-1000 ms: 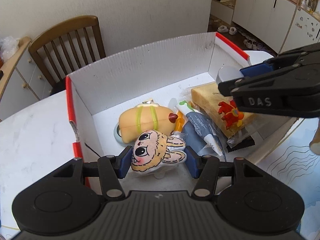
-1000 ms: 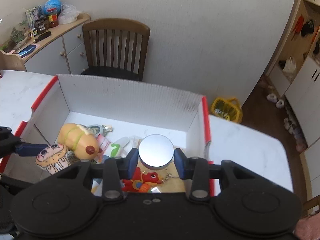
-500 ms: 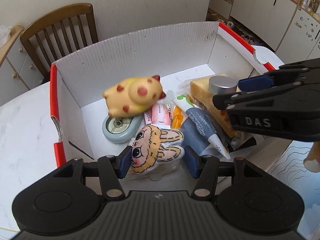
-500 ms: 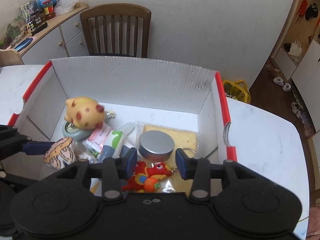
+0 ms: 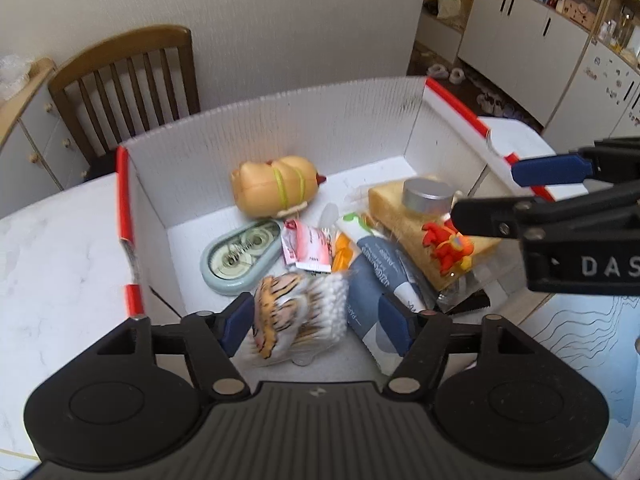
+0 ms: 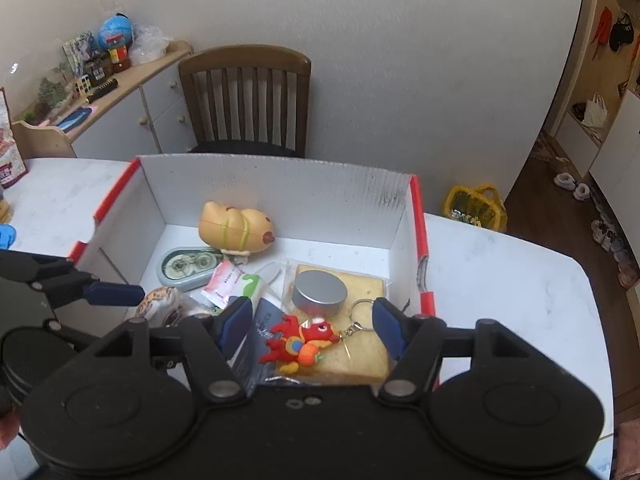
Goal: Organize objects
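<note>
Tiger-striped soft plush toy (image 5: pixel 280 316): lay between left claw (image 5: pixel 316 322) tips inside white corrugated box (image 5: pixel 280 136); light, squashy, best pinched mid-body.
Left claw: just opened, released.
Right claw (image 6: pixel 310 322): just opened, empty above round silver tin (image 6: pixel 319 291).

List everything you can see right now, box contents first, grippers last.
box: 1, white with red rims, on the table
table: 1, white marble look
hot dog toy: 1, tan, back of box
tape dispenser: 1, pale green, left of centre
sachet: 1, pink and white, middle
tin: 1, silver, on the toast
toast: 1, tan, bagged, right side
dragon keychain: 1, red, on the toast
blue pouch: 1, grey-blue, front
tiger plush: 1, striped, front left, on cotton swabs
chair: 1, brown, behind
left gripper: open
right gripper: open
</note>
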Demonstrator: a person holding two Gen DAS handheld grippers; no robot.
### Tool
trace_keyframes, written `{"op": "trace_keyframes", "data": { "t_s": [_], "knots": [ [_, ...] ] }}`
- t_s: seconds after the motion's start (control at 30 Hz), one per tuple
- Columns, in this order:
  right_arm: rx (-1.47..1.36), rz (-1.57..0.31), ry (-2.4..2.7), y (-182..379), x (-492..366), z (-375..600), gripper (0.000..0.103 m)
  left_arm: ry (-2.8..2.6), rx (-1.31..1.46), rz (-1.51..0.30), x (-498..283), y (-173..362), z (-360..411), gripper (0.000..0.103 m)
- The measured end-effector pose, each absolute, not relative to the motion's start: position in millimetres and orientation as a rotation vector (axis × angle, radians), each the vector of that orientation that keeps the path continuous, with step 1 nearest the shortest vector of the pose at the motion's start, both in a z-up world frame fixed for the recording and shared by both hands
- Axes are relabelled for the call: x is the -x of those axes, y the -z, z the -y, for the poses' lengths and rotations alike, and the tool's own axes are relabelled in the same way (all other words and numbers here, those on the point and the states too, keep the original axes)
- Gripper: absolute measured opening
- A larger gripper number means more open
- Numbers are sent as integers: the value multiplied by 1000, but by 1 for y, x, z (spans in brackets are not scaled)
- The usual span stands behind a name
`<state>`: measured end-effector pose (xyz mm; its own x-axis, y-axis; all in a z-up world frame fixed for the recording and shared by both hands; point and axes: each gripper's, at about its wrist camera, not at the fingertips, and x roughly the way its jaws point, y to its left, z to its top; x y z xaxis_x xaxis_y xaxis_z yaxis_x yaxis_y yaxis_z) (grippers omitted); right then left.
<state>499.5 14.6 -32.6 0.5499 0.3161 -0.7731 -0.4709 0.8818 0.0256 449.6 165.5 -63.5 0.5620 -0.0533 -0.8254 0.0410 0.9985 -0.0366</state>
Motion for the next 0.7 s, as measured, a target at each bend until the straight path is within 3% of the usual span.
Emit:
{"op": "trace_keyframes", "data": {
  "t_s": [0.47,0.57,0.7],
  "knots": [
    [142,-762,-551,-4,-454,12,76,29,35,-867,-408,20,-166,69],
    [139,-743,-569,-9,-443,17,77,15,46,-845,-398,13,-166,80],
    [120,-726,-587,-17,-427,26,83,14,64,-823,-382,2,-165,80]
  ]
}}
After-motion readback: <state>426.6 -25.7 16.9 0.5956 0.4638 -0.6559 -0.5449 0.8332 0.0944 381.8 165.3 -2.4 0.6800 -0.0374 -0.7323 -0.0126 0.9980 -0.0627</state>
